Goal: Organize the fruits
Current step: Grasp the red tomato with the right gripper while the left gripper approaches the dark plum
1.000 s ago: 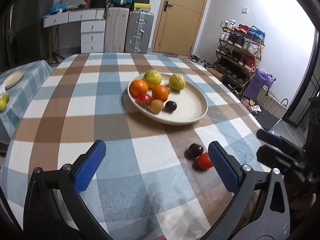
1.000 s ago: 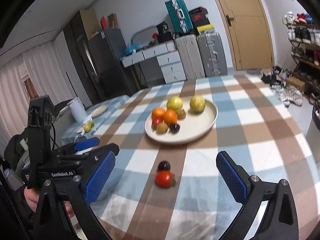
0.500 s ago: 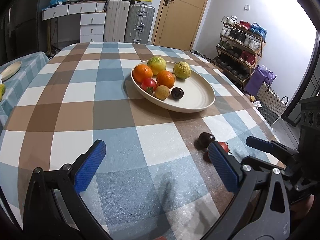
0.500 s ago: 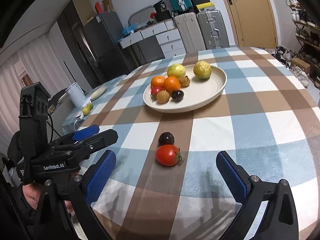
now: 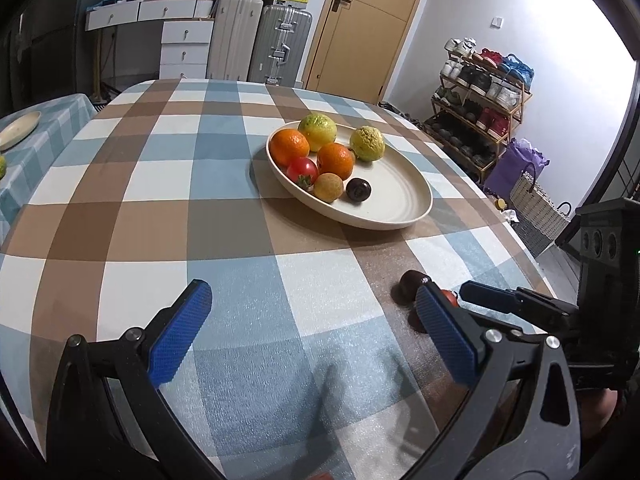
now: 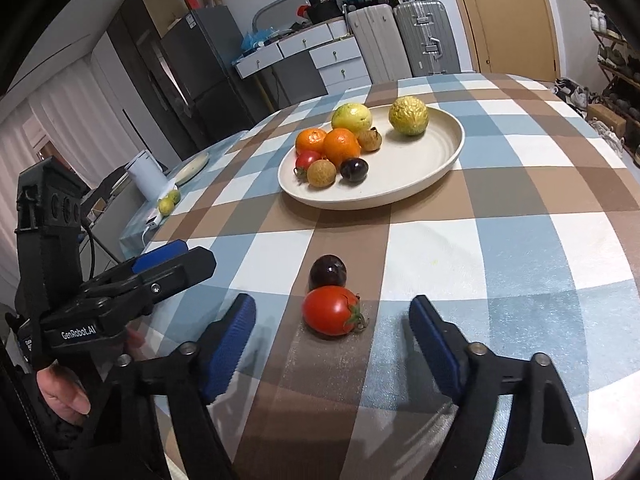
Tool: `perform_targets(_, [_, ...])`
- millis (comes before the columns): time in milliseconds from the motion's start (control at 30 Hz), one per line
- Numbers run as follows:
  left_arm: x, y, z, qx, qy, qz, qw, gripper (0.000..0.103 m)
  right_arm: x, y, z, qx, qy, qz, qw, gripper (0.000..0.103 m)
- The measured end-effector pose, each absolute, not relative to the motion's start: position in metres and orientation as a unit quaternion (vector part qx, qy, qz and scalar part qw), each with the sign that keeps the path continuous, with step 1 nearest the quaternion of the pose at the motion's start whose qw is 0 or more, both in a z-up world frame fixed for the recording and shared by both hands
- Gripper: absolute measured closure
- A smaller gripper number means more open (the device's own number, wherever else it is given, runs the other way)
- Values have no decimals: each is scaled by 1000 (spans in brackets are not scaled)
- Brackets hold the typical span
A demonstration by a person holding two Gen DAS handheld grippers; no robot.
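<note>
A red tomato (image 6: 331, 311) lies on the checked tablecloth with a dark plum (image 6: 327, 271) touching it just behind. My right gripper (image 6: 332, 322) is down at the tomato, its blue pads either side of it and closing, with gaps still showing on both sides. In the left wrist view the plum (image 5: 412, 282) and a sliver of the tomato (image 5: 450, 298) peek past my right pad. My left gripper (image 5: 310, 320) is open over bare cloth, nothing between its fingers. A cream plate (image 6: 436, 160) further back holds oranges, green-yellow fruits, a tomato, a plum and brown fruits.
A hand holds the left gripper at the left edge (image 6: 60, 392) of the right wrist view. A second small table (image 5: 48, 120) with a plate stands to the left. A shoe rack (image 5: 480, 92) and basket (image 5: 536, 208) stand beyond the table's right edge.
My right gripper has sunk toward the tomato and its pads have narrowed around it. The left gripper has dropped slightly, still open.
</note>
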State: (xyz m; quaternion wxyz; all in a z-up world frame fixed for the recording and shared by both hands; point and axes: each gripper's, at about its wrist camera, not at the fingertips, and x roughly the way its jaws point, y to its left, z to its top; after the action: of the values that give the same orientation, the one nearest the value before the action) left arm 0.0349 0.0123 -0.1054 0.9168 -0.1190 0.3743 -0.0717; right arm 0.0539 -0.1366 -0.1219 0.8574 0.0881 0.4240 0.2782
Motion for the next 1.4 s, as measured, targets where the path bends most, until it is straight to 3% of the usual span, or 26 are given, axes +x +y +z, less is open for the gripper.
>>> perform_targets(400, [36, 12, -105, -115, 379, -72, 916, 1, 61, -128, -128, 81, 446, 280, 846, 69])
perform_targets(1400, [66, -56, -112, -22, 419, -93, 903, 1, 46, -199, -104, 128, 345, 303, 879, 71])
